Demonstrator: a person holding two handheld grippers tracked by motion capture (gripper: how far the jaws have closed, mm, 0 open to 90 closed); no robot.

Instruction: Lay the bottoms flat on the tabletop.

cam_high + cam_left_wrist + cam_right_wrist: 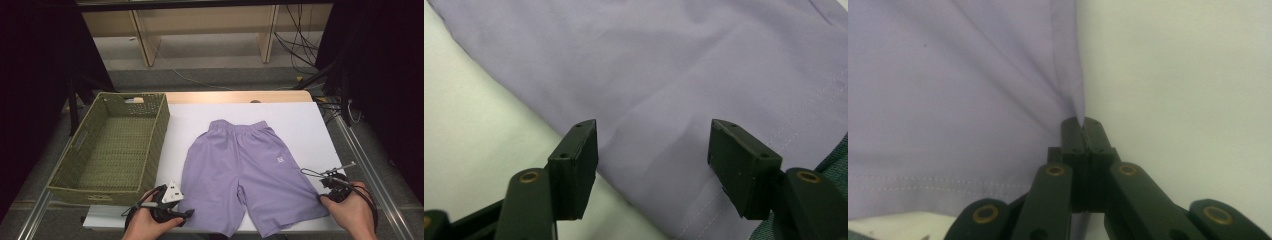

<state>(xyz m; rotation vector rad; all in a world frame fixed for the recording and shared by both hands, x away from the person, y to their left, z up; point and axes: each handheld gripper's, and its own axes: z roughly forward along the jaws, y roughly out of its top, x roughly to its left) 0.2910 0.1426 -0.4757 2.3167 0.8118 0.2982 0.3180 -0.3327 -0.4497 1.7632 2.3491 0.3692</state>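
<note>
**High view: purple shorts flat on the table, right gripper pinching a leg edge**

The high view shows a pair of purple shorts [245, 170] spread flat on a white sheet [300, 120] that covers the table, waistband away from the person and both leg openings toward them. A green woven basket [80, 187] stands just to the left of the sheet, well apart from the shorts' waistband and near the left leg.

The left gripper [187, 214] sits at the bottom left, held in the left hand [147, 226], its tips at the outer hem corner of the left leg. In the left gripper view its jaws stand apart over the cloth, with the purple fabric [684, 75] and its stitched hem lying between and beyond them; the pads do not press on it.

The right gripper [320, 196], held in the right hand [352, 215], lies at the outer edge of the right leg near its hem. In the right gripper view its jaws [1083, 131] are closed tight on a small fold of the shorts' side edge, and the cloth [948, 90] puckers in creases that run toward the pinch. The white sheet [1188, 75] shows bare beside it.
</note>
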